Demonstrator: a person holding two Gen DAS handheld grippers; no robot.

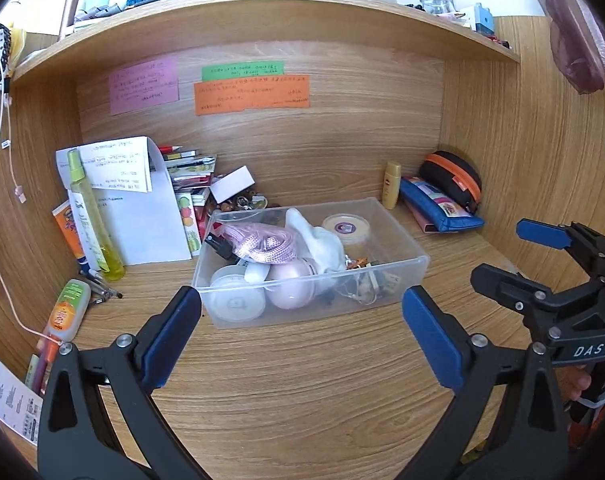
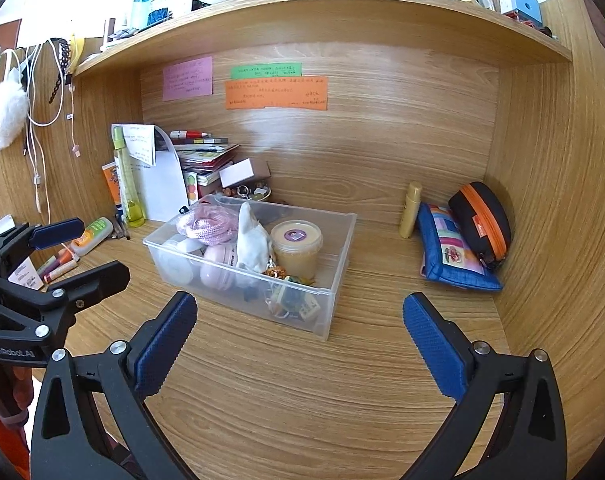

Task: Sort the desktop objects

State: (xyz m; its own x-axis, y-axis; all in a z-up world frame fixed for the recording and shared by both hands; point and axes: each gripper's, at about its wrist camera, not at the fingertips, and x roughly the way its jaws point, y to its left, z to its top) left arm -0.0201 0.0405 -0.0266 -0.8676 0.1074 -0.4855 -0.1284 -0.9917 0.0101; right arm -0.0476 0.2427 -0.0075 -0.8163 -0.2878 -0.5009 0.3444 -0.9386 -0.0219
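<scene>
A clear plastic bin (image 1: 418, 258) (image 2: 338, 280) sits mid-desk. It holds a pink cord bundle (image 1: 262, 240) (image 2: 208, 222), a white cloth (image 1: 322, 240), a lidded jar (image 1: 346, 228) (image 2: 296, 246), round pink and white cases and trinkets. My left gripper (image 1: 302, 320) is open and empty just in front of the bin. My right gripper (image 2: 300, 328) is open and empty in front of the bin's right corner; it also shows in the left wrist view (image 1: 514, 256).
Papers, a tall yellow-green spray bottle (image 1: 90, 216) (image 2: 128, 180), tubes and pens crowd the back left. A small yellow bottle (image 1: 391, 184) (image 2: 410, 210), a blue pouch (image 2: 450, 256) and a black-orange case (image 2: 482, 224) lie at the back right. A loaded shelf runs overhead.
</scene>
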